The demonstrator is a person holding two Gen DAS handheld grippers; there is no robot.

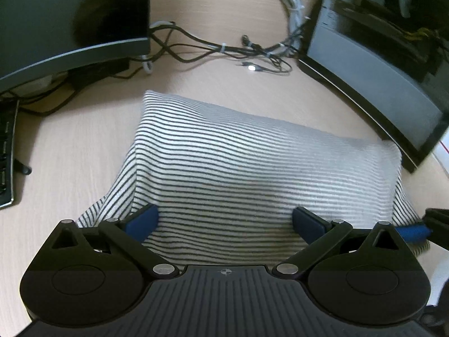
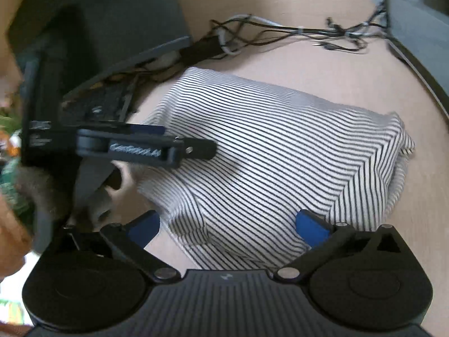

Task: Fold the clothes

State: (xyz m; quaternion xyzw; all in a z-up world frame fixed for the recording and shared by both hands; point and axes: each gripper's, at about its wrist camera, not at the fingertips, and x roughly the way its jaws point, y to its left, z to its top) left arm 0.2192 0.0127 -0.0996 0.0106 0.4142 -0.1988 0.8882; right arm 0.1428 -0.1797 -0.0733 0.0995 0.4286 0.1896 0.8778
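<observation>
On the pale wooden bench (image 1: 84, 140) lies a striped garment (image 1: 238, 168), white with thin dark stripes, folded into a rough rectangle with some cloth spilling out at its near corners. It sits between two dark monitors: one monitor (image 1: 70, 22) stands at the far left and a second monitor (image 1: 378, 70) runs along the right, its lower edge close to the garment's far right corner. Beyond the garment a tangle of cables (image 1: 224, 50), black and white, trails across the bench between the two screens. At the left edge of the left wrist view a dark keyboard (image 1: 7, 154) shows in part.

From the left wrist camera the left tongs (image 1: 224, 220) stand wide, their blue pads (image 1: 143, 220) spread apart over the near edge of the garment with nothing pinched between them. At the far right of that view a bit of the other tool shows, with a blue pad just beside the garment's near right corner.

From the right wrist camera the right tongs (image 2: 227, 226) are likewise spread wide, pads apart above the near hem of the striped cloth, gripping nothing. That view also catches the left tool from the side, lying low over the garment's left part; whether it touches the cloth cannot be told. The left edge of that picture is blurred
</observation>
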